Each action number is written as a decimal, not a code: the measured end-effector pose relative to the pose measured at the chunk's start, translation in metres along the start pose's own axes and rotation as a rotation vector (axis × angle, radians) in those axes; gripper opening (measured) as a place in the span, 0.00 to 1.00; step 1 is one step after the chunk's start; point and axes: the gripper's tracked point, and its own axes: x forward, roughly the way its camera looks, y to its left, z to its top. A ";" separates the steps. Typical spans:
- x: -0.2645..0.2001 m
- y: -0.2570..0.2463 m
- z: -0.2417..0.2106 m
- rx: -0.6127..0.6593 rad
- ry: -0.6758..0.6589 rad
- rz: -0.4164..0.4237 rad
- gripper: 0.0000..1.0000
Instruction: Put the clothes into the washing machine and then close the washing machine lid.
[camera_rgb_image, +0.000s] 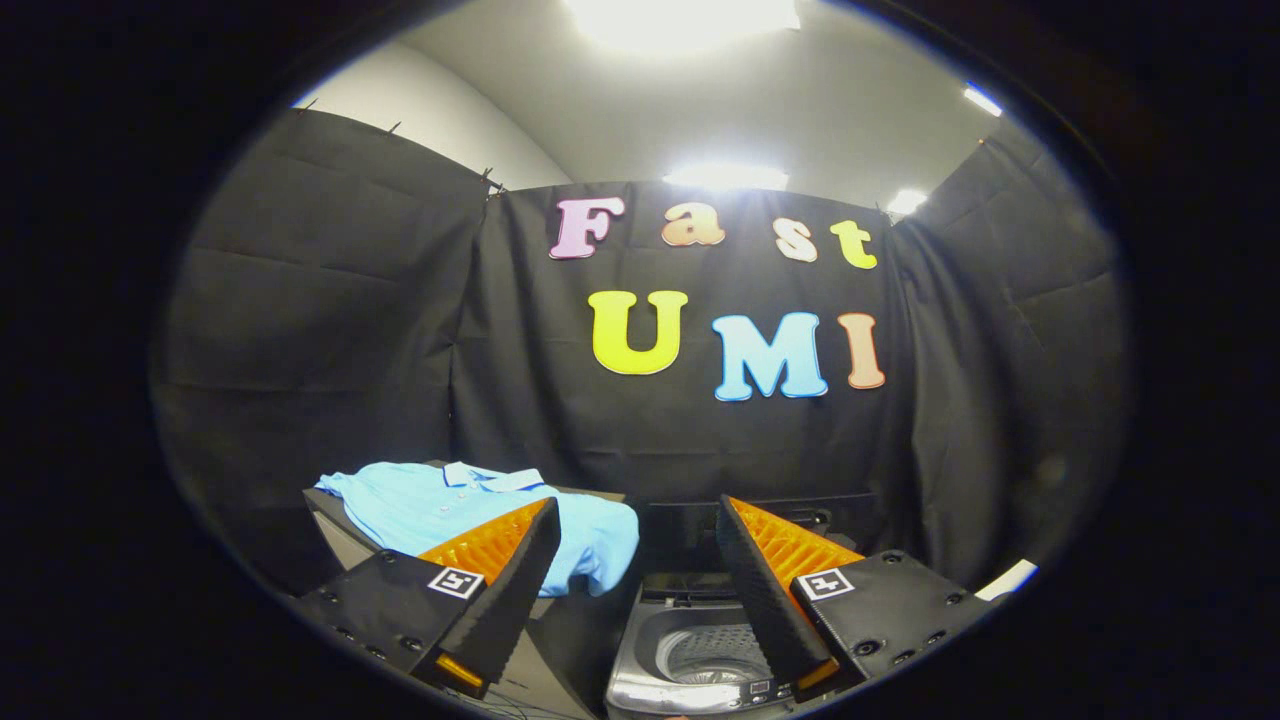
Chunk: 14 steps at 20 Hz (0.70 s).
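A light blue polo shirt (470, 505) lies spread on a table (335, 520), beyond my left finger, one edge drooping over the table's side. A small top-loading washing machine (690, 650) stands below, between my fingers and nearer the right one. Its lid (690, 530) is raised and the drum shows inside. My gripper (635, 510) hangs above both with its fingers wide apart and nothing between them. The left finger covers part of the shirt's front.
Black cloth walls close the booth behind and on both sides. A pale object (1008, 580) pokes out past the right finger. Bright ceiling lamps shine overhead.
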 end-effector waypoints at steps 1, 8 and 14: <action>0.009 0.009 0.002 0.002 0.005 0.018 0.98; 0.056 0.079 0.008 -0.013 0.070 0.161 0.98; 0.098 0.119 0.000 -0.027 0.134 0.229 0.98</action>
